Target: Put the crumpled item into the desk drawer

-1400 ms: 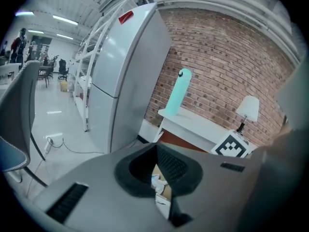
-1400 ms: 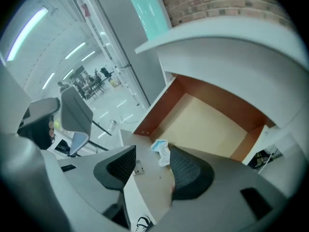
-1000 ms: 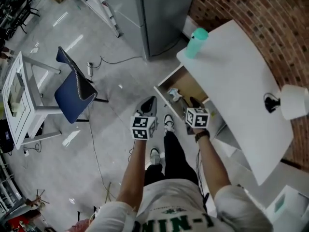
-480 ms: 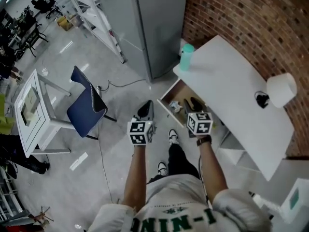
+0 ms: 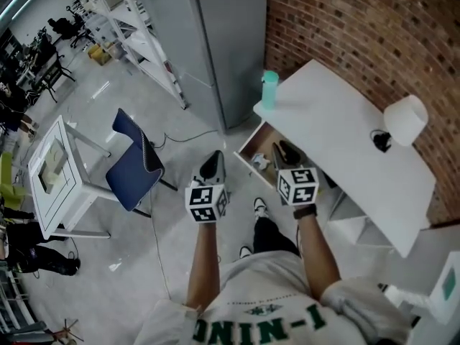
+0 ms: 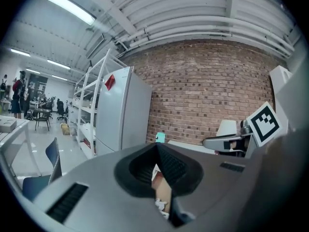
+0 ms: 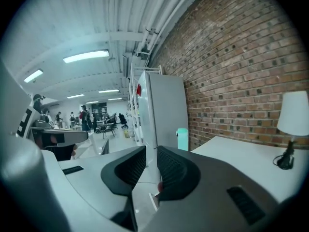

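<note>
Two grippers in frame, both empty. Biggest first: a brick wall [image 5: 359, 27] runs along the back, with a tall grey cabinet [image 5: 223, 42] against it. A white desk [image 5: 345, 121] stands beside the cabinet along that wall. A blue chair [image 5: 136, 167] sits out on the floor, well apart from the desk.

The desk drawer [image 5: 267, 139] is pulled out, wood bottom showing. A white lamp [image 5: 405, 121] is at the desk's far end. A teal bottle [image 5: 269, 90] stands upright on the corner nearest the cabinet.

The right gripper [image 5: 277, 146] hangs over the open drawer. Its jaws are closing, a narrow gap is left and nothing is between them. The left gripper [image 5: 215, 155] is over the floor just beside the drawer front, jaws closed tip to tip on nothing.

The crumpled item [image 5: 259, 162], small and white, lies in the drawer near its front left corner. It sits beside the right jaws and neither gripper touches it.
</note>
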The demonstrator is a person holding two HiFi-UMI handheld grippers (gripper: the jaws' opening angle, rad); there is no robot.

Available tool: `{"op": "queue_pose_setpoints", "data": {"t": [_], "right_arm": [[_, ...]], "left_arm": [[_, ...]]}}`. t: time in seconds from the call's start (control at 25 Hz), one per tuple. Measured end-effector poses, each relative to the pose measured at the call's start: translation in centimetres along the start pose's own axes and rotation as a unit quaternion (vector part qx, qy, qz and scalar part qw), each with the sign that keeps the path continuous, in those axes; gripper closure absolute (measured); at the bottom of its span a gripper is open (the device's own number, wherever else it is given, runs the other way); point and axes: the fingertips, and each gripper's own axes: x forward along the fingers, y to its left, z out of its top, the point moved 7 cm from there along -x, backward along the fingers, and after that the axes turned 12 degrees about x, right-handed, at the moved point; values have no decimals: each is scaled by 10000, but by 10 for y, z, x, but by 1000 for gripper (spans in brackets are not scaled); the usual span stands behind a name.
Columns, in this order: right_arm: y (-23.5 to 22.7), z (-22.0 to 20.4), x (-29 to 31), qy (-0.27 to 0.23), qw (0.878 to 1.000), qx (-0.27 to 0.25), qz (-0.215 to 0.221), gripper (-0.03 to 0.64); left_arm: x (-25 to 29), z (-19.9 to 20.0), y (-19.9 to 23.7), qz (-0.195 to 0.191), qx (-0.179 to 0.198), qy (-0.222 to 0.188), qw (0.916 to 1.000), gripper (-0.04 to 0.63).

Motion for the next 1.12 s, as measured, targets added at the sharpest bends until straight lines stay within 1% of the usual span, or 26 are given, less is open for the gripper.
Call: {"op": "queue_pose_setpoints", "data": {"t": [0.2,0.4,0.56,0.68,0.84,1.12], "right_arm": [[14,10,-32,-298,9993,-214,-78,569],[22,19,-47,-523,9986,-121,38,580],[30,24,-52,-672,9977,-69,102,600],[33,23,-53,-709,9973,-166,59,612],[36,21,-55,-695,9971,-320,34,612],[36,22,-52,-711,9966,-417,11,614]], "left_arm": [[-23,15,-6,33,129,-237,9996,600],[-37,32,-6,131,236,-445,9986,600],[-45,36,-6,170,302,-524,9980,600],[-49,33,-4,179,289,-529,9980,600],[-50,28,-2,181,242,-542,9981,600],[-45,26,-2,165,228,-591,9979,600]]}}
